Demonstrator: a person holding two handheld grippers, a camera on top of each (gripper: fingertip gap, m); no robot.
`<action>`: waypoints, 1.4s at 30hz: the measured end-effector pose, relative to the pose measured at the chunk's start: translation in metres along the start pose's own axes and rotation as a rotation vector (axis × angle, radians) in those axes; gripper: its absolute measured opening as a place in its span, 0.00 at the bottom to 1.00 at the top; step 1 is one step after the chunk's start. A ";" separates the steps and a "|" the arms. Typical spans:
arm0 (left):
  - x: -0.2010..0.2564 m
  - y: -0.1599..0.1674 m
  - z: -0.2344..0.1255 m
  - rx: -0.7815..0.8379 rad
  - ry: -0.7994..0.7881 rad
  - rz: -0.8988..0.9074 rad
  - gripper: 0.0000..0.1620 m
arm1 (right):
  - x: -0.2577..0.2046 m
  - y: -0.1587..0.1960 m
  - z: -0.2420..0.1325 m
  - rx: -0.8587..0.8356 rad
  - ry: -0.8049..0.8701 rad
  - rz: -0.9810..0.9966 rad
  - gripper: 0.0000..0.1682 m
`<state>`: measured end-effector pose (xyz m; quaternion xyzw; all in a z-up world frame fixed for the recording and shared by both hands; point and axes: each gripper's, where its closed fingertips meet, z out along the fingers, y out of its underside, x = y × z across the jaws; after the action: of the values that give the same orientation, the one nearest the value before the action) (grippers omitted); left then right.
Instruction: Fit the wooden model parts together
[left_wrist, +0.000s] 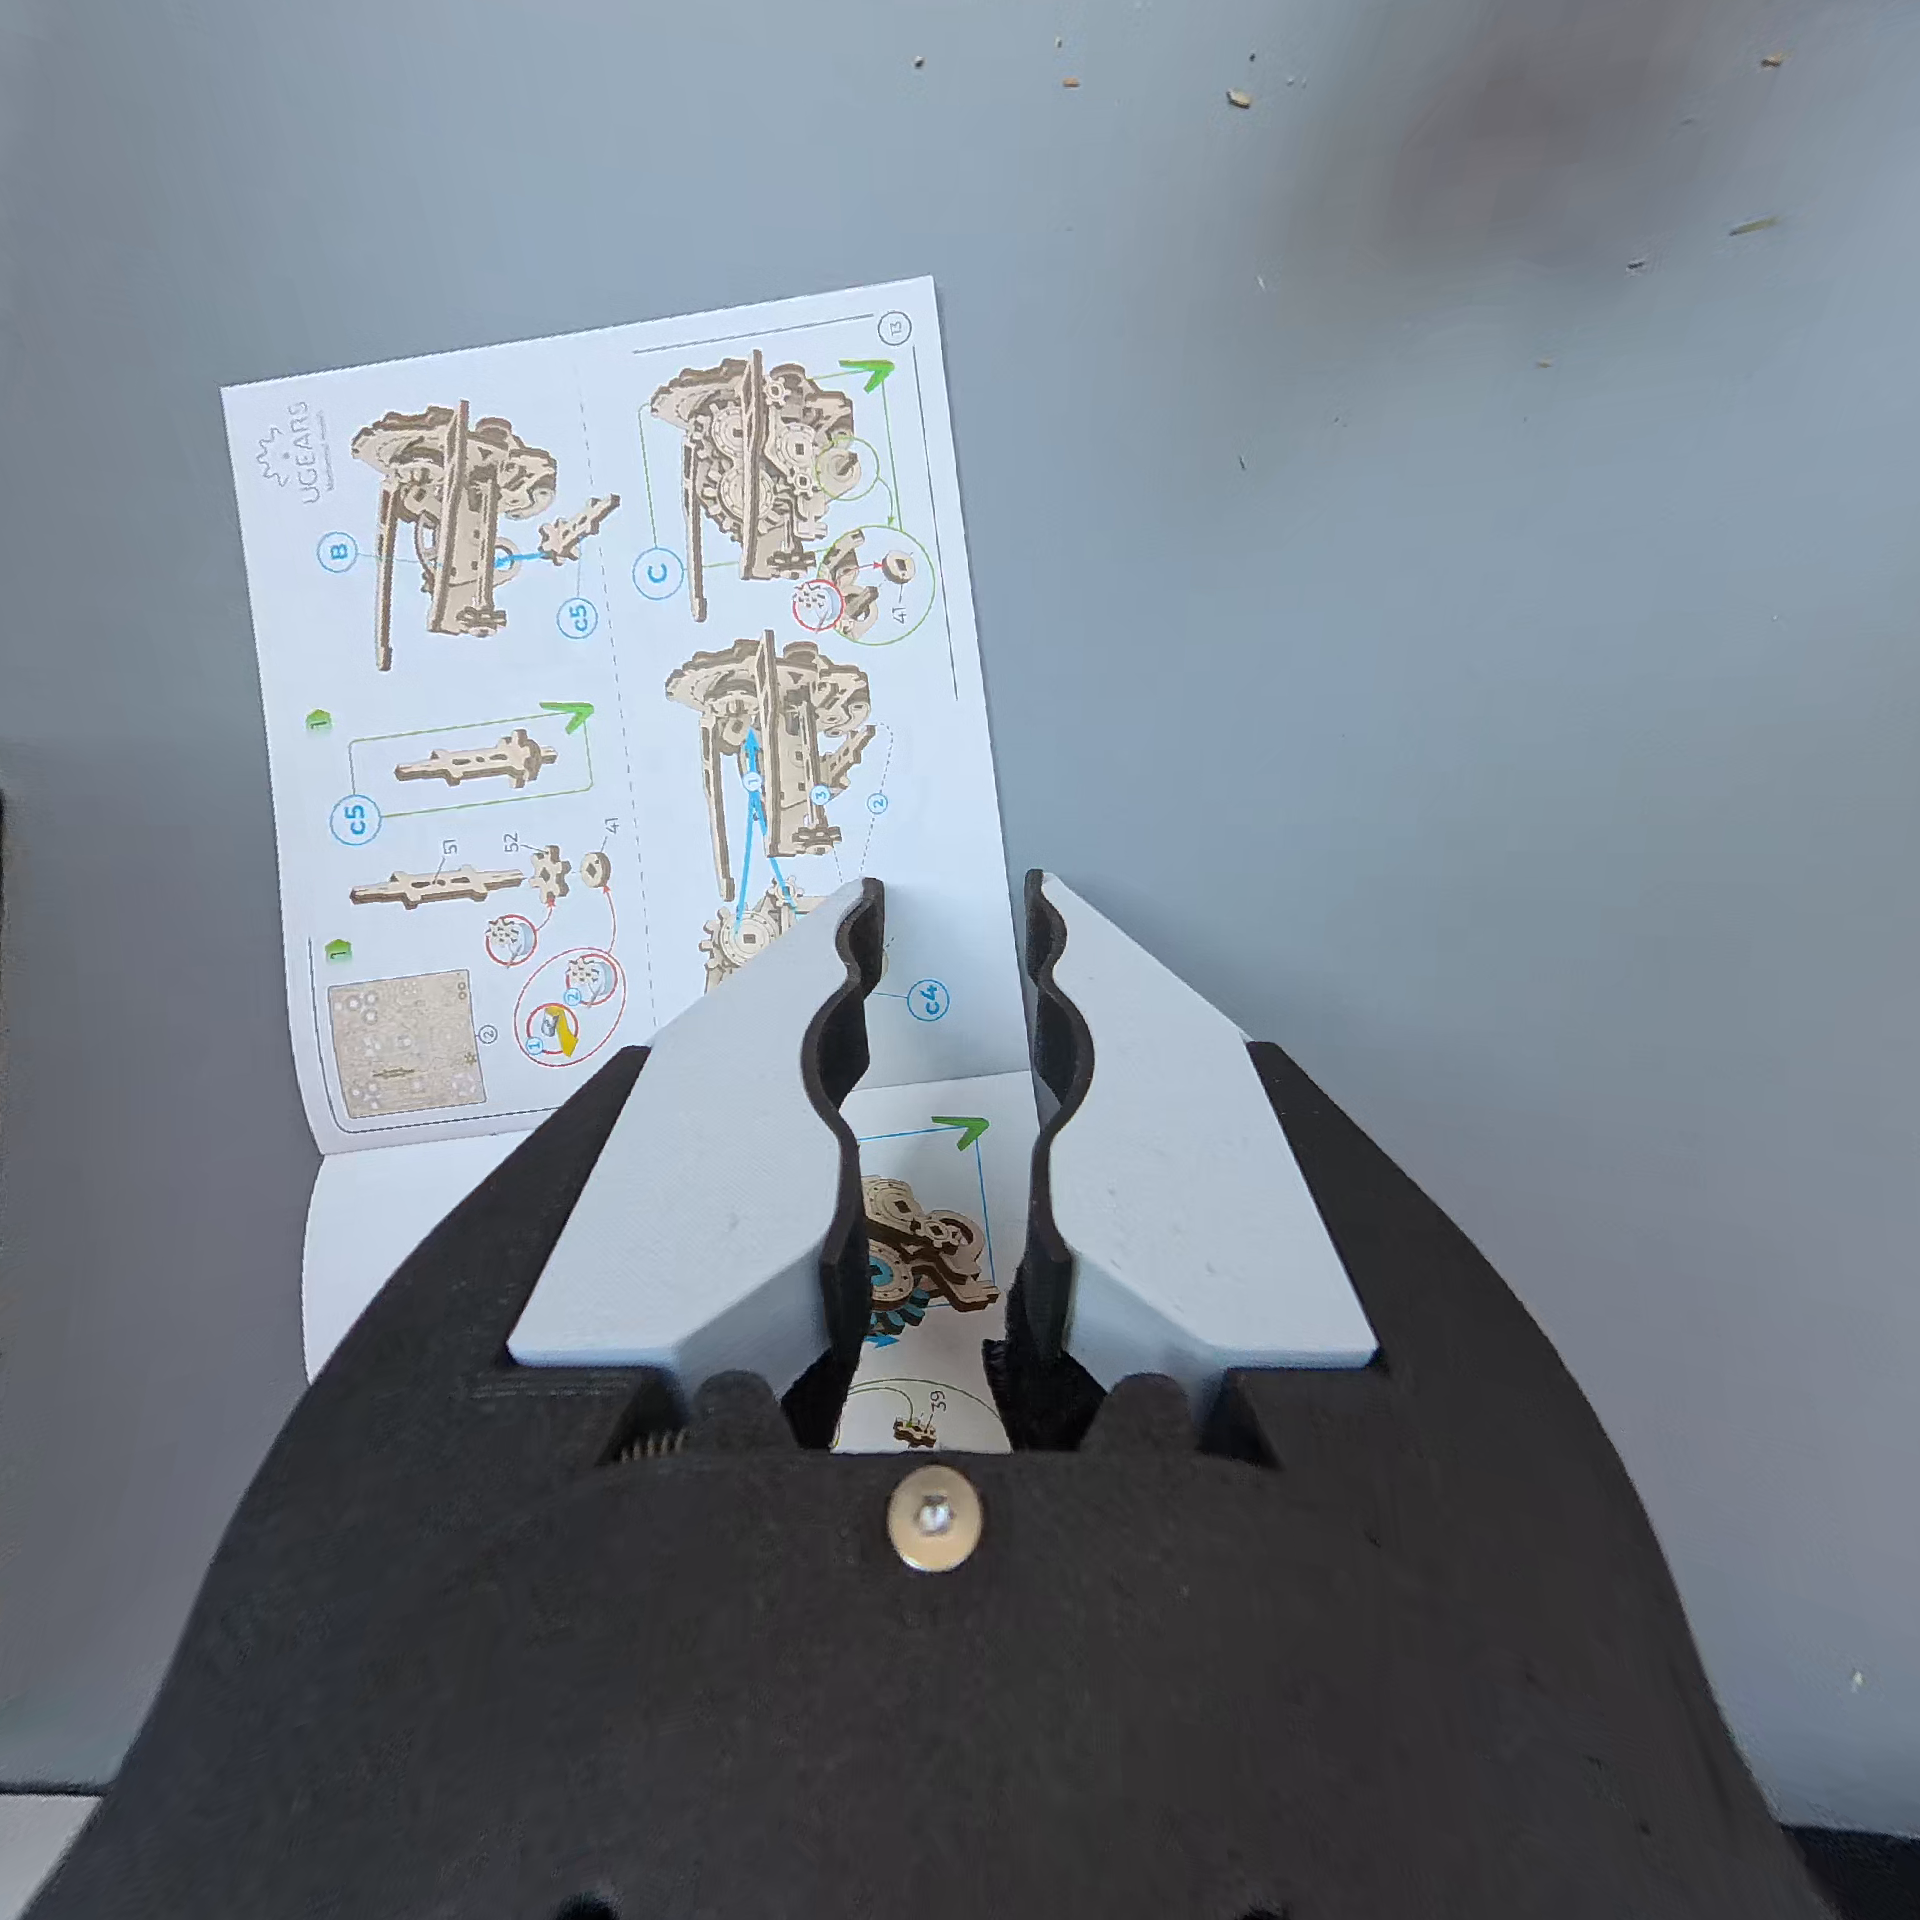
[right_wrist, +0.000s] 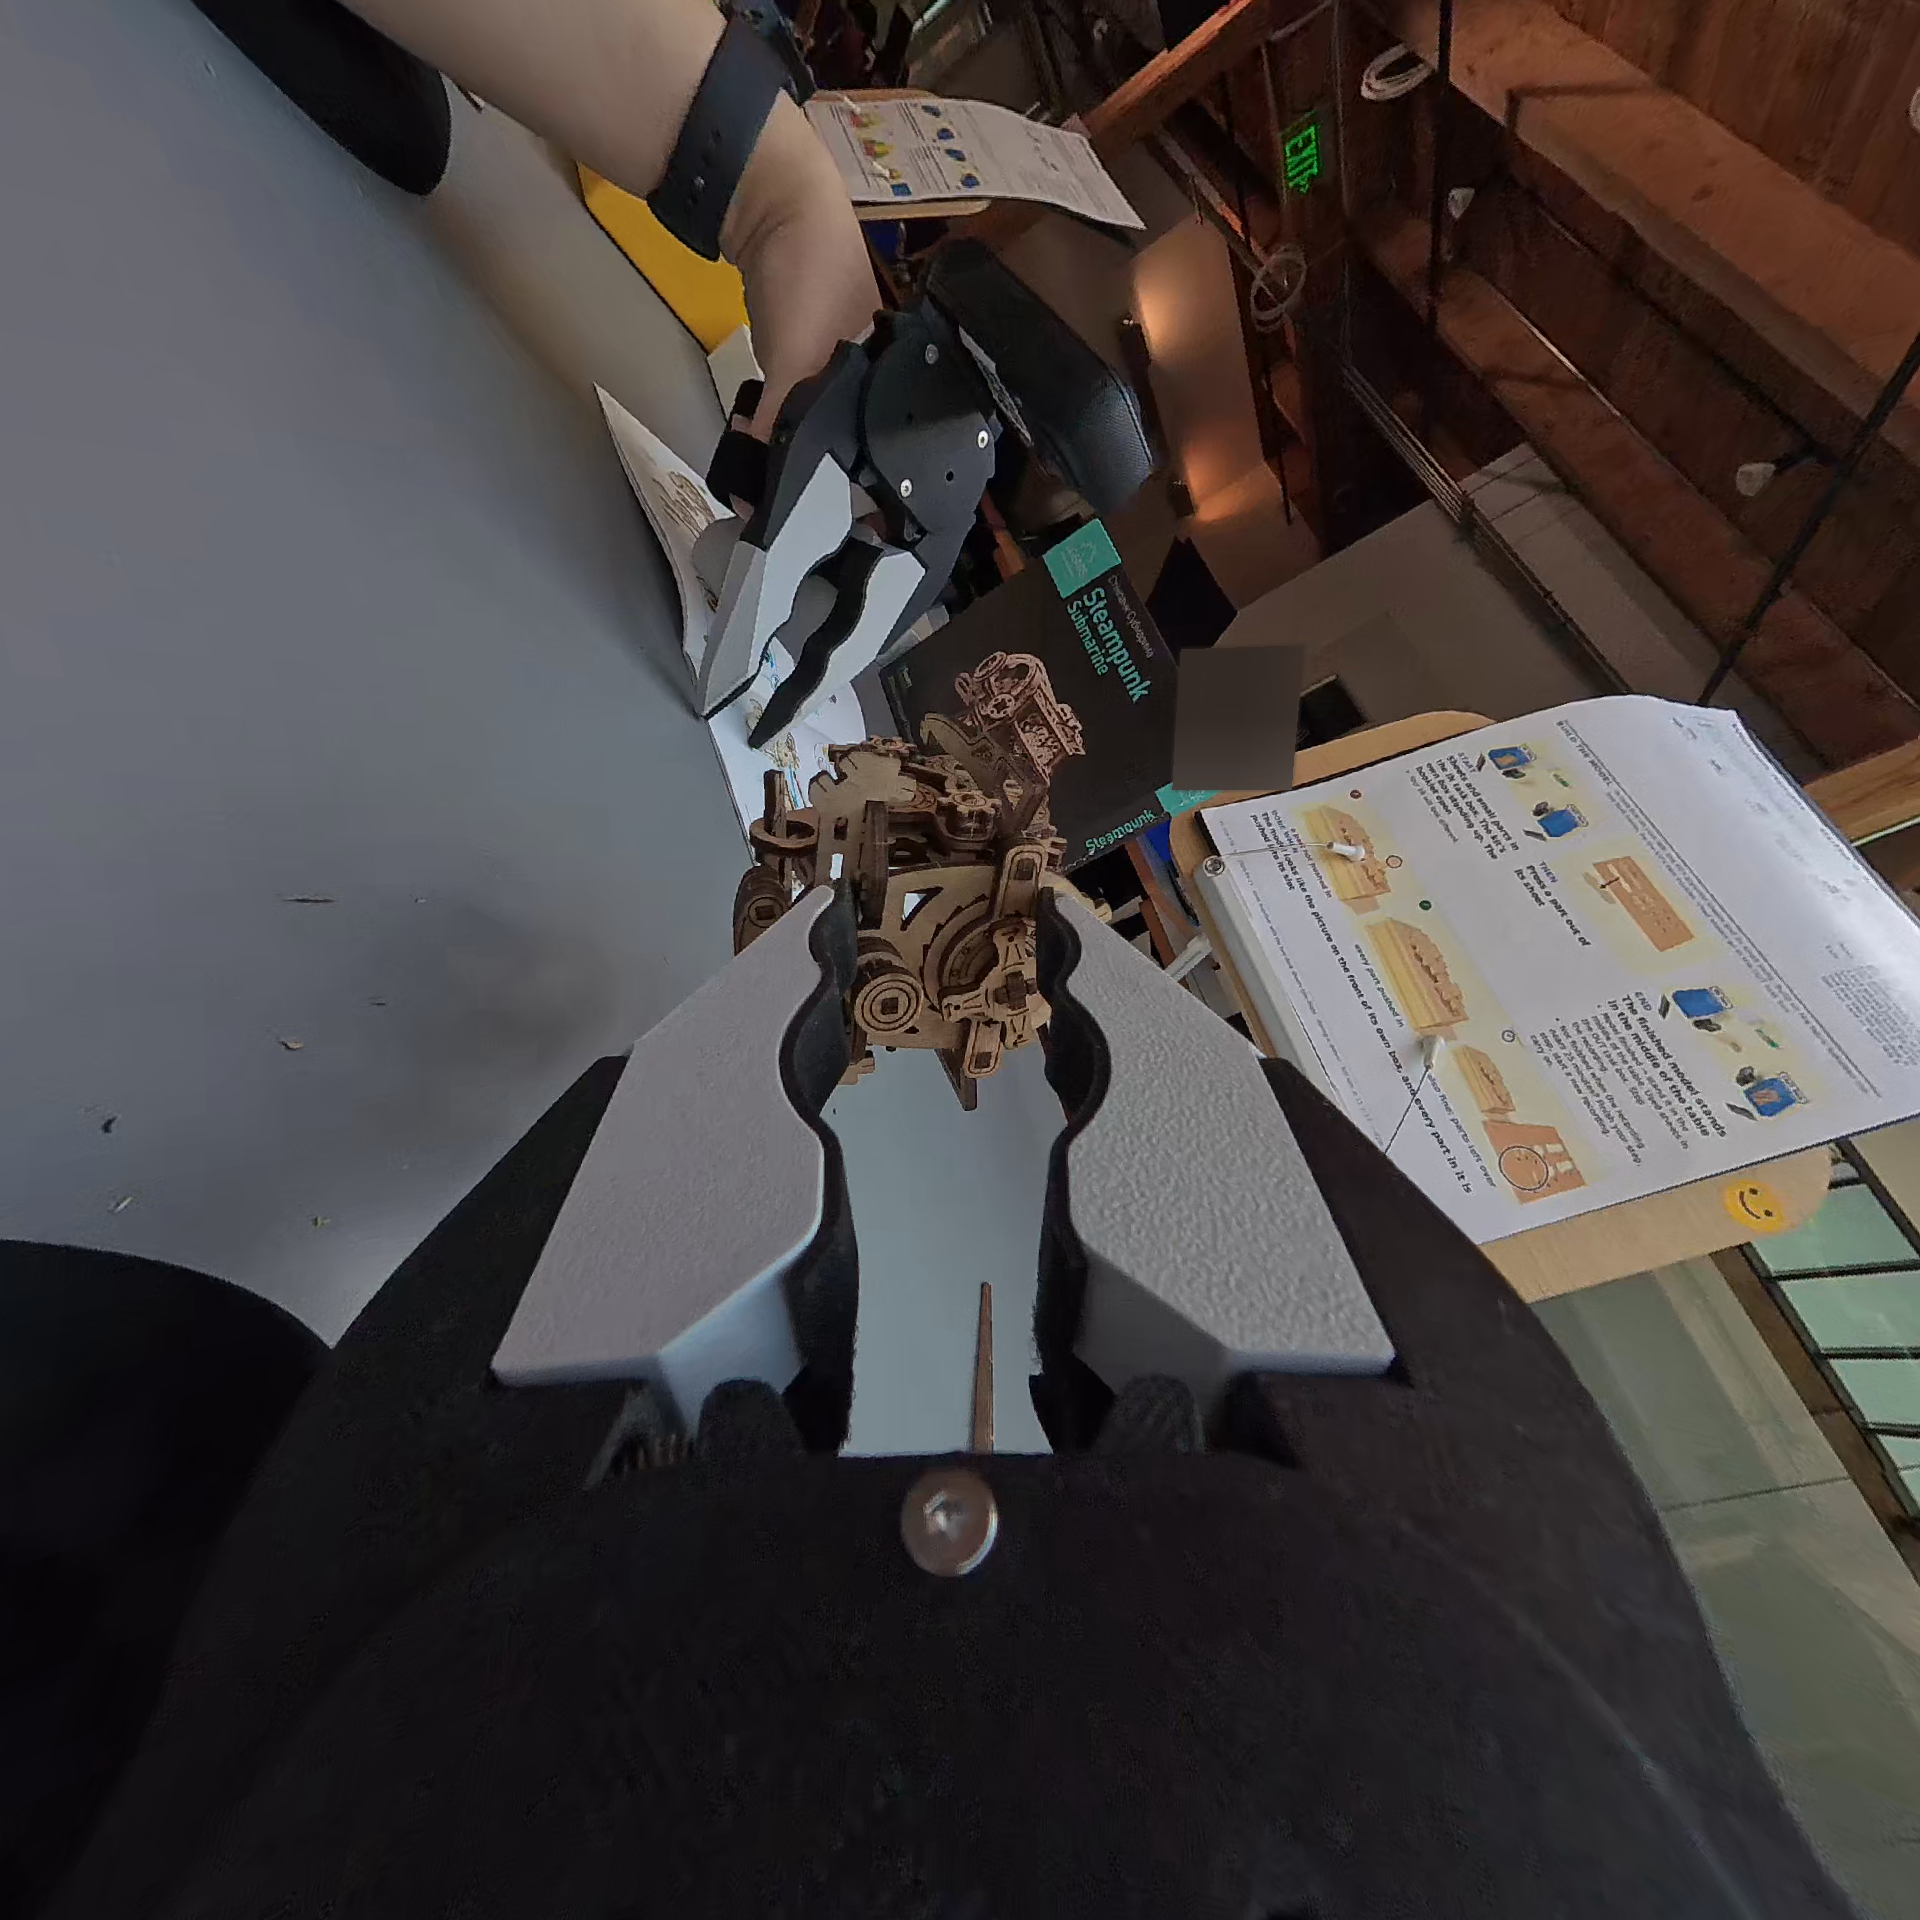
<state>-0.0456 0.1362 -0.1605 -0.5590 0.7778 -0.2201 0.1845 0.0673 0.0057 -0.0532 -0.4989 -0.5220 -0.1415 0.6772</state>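
My right gripper (right_wrist: 940, 909) is shut on the wooden model (right_wrist: 914, 935), a dense brown assembly of gears and frames, with both fingertips against its sides. It is held above the grey table (right_wrist: 312, 727). A thin wooden stick (right_wrist: 982, 1361) shows between the fingers near their base. My left gripper (left_wrist: 954, 894) is open and empty, hovering over the open instruction booklet (left_wrist: 582, 675). It also shows in the right wrist view (right_wrist: 748, 722), held by a hand just beyond the model, apart from it.
The black kit box (right_wrist: 1039, 665) stands behind the model. A printed sheet on a wooden board (right_wrist: 1558, 966) sits at the right. Small wood crumbs (left_wrist: 1236, 99) dot the table. A dark sleeve (right_wrist: 125, 1403) lies at the lower left. Some 20 cm of space lies between my two pairs of fingers.
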 end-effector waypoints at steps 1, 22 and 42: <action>0.003 0.002 -0.002 0.000 0.020 0.012 0.15 | -0.001 -0.001 0.000 0.001 -0.001 -0.001 0.19; 0.090 -0.130 -0.199 0.889 0.155 0.298 0.11 | 0.035 -0.036 0.031 0.202 -0.041 0.161 0.19; 0.093 -0.155 -0.180 1.121 0.463 0.120 0.09 | 0.013 -0.011 0.042 0.244 -0.036 0.325 0.19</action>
<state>-0.0475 0.0286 0.0709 -0.2696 0.5935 -0.7011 0.2890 0.0405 0.0396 -0.0379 -0.4932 -0.4599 0.0426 0.7372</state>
